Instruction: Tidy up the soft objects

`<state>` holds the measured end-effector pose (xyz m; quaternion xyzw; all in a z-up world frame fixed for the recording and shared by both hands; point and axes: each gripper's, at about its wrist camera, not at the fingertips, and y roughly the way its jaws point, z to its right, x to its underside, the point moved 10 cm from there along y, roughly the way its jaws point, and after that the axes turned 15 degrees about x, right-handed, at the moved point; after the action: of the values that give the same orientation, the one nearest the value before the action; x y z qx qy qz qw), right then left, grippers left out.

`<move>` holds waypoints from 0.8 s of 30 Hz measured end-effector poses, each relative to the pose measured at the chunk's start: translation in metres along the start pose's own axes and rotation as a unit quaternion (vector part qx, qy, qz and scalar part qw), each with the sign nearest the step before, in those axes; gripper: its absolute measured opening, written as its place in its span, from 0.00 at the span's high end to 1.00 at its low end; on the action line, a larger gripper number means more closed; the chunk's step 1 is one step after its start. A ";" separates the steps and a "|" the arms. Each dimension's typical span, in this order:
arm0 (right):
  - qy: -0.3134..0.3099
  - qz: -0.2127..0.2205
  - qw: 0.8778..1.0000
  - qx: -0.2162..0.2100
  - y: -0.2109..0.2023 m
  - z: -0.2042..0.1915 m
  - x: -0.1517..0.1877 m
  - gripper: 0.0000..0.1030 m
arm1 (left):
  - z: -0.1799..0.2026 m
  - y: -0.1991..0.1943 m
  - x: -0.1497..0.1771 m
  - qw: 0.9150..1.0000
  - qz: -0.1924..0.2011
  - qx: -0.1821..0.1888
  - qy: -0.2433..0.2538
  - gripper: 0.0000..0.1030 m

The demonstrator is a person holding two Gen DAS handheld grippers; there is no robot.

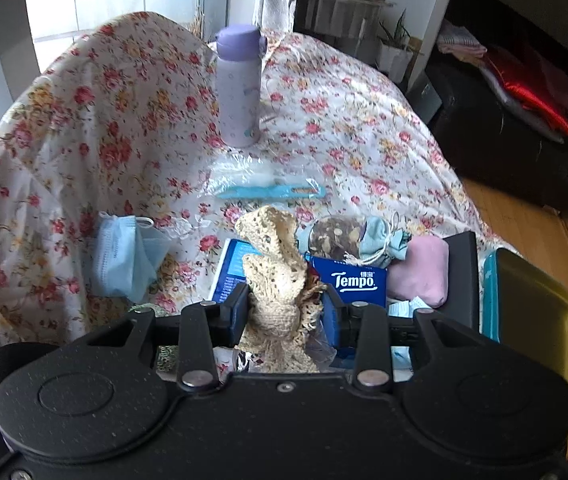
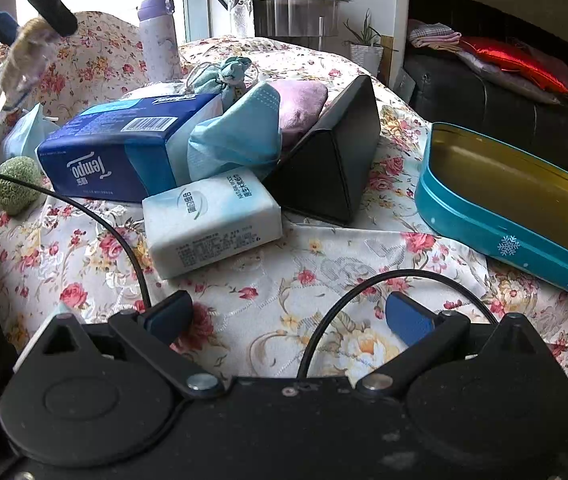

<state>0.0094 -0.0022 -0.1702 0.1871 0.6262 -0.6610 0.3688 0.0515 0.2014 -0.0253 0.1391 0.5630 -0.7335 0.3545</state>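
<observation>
Clenched on a beige lace cloth (image 1: 280, 280) at lower centre, the left gripper (image 1: 284, 312) starts sorting, while the right gripper (image 2: 288, 316) gapes empty, the teal tin (image 2: 524, 184) at right unfilled.

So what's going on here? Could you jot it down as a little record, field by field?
Setting: table under a floral cloth
Left gripper: shut on a cream crochet piece, lifted off the table
Right gripper: open, holding nothing, low over the cloth
Pile: blue Tempo tissue pack, white tissue pack, blue face mask, pink pouch, black box
Container: teal tin, open, nothing in the part shown
Also: purple bottle, standing upright
</observation>
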 end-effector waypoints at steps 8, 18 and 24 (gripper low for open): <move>0.000 -0.001 1.000 0.000 0.000 0.000 0.000 0.00 | 0.007 -0.024 -0.014 0.999 0.032 0.009 0.008 0.63; 0.002 -0.001 1.000 0.004 0.001 0.001 0.000 0.00 | -0.006 -0.013 -0.005 1.000 0.019 -0.007 0.001 0.63; 0.002 -0.001 1.000 0.006 0.002 0.000 0.000 0.00 | -0.007 -0.015 -0.005 1.000 0.023 -0.007 0.000 0.63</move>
<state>0.0105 -0.0021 -0.1719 0.1895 0.6233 -0.6645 0.3660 0.0433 0.2109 -0.0135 0.1492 0.5650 -0.7213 0.3719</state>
